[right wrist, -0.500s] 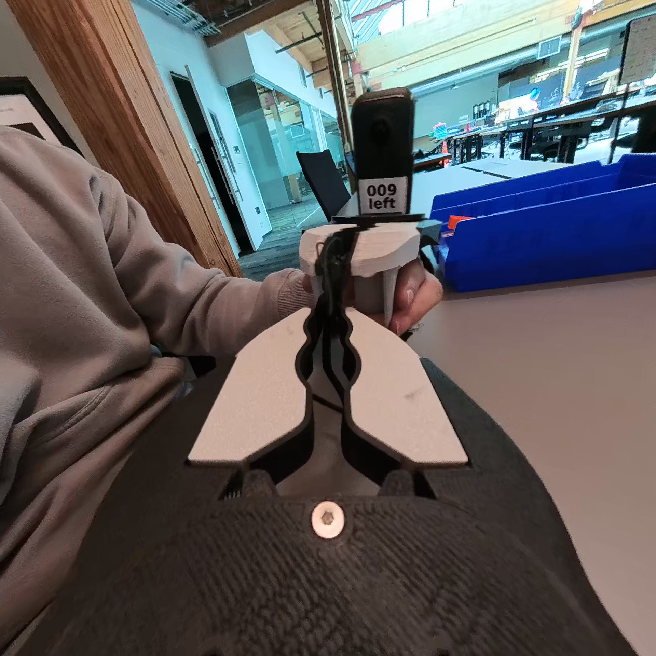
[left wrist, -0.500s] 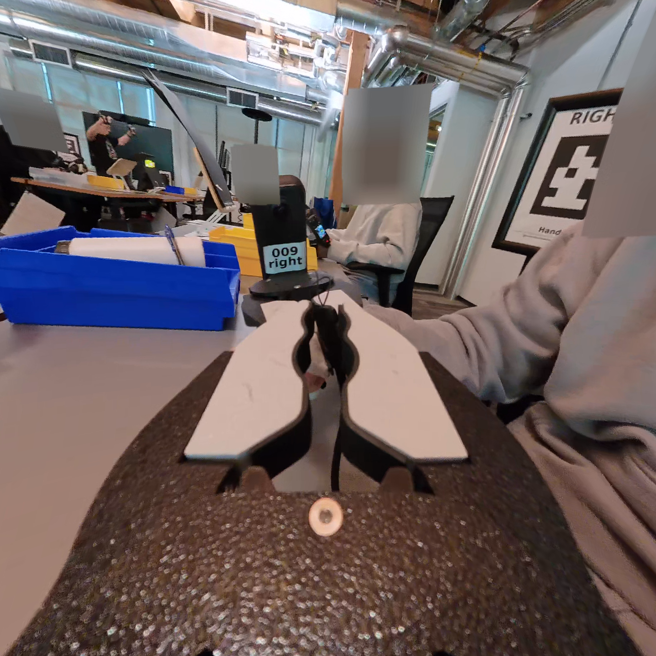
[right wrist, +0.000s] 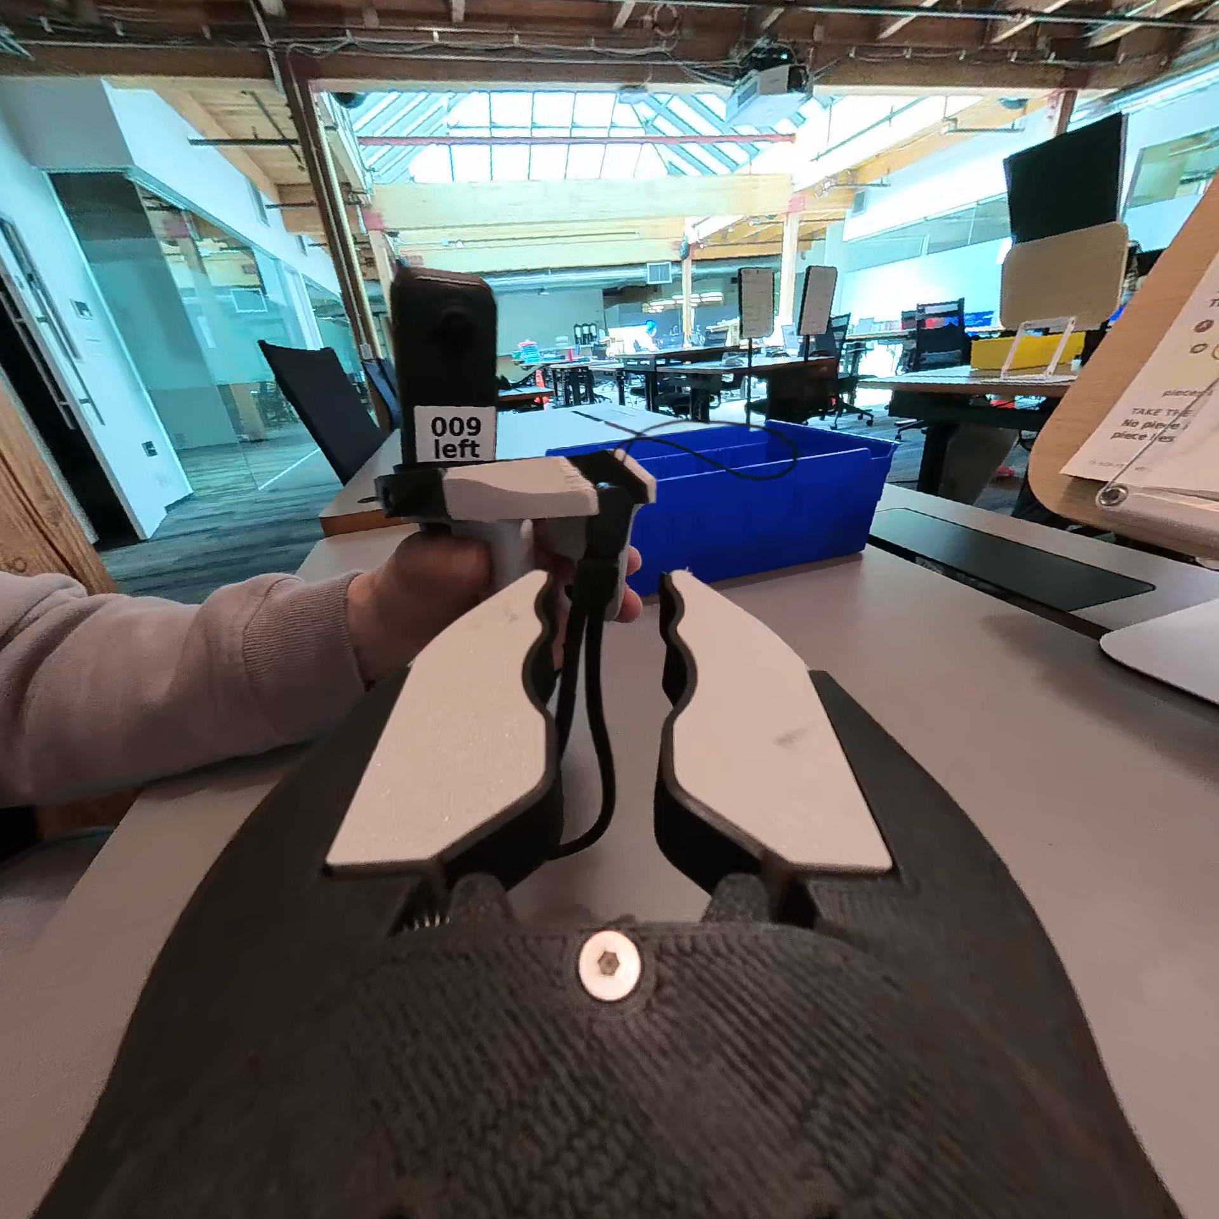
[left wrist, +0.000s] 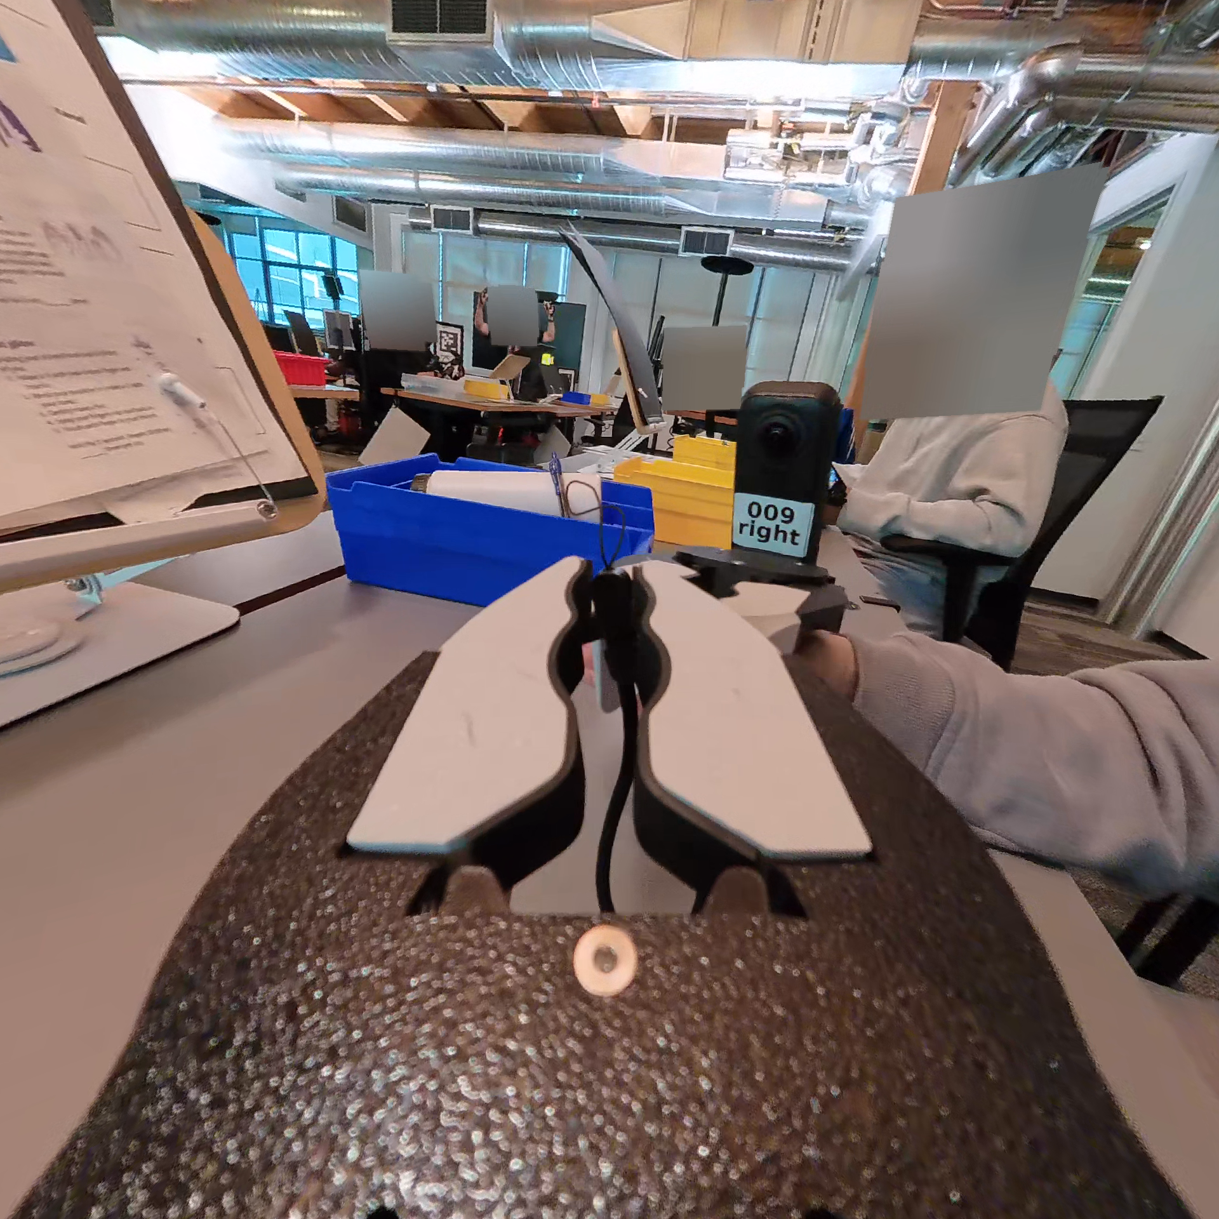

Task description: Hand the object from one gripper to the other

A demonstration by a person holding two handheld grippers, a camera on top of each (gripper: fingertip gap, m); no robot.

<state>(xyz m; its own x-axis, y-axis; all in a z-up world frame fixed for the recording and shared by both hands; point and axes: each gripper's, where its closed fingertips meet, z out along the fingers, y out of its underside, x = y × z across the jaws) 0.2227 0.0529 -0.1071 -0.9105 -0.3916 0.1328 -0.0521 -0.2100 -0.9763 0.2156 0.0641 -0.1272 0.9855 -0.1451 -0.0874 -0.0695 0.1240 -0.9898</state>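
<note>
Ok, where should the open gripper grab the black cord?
Probably the thick doubled part of the black cord, hanging below the left gripper that pinches its top. It hangs straight between the open right gripper fingers, so close on it from both sides. The thin loop looks too floppy.

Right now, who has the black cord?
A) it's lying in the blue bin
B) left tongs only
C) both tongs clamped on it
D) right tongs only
B: the left tongs are shut on the black cord, while the right tongs stand open with a clear gap, the cord hanging loose between them.
</note>
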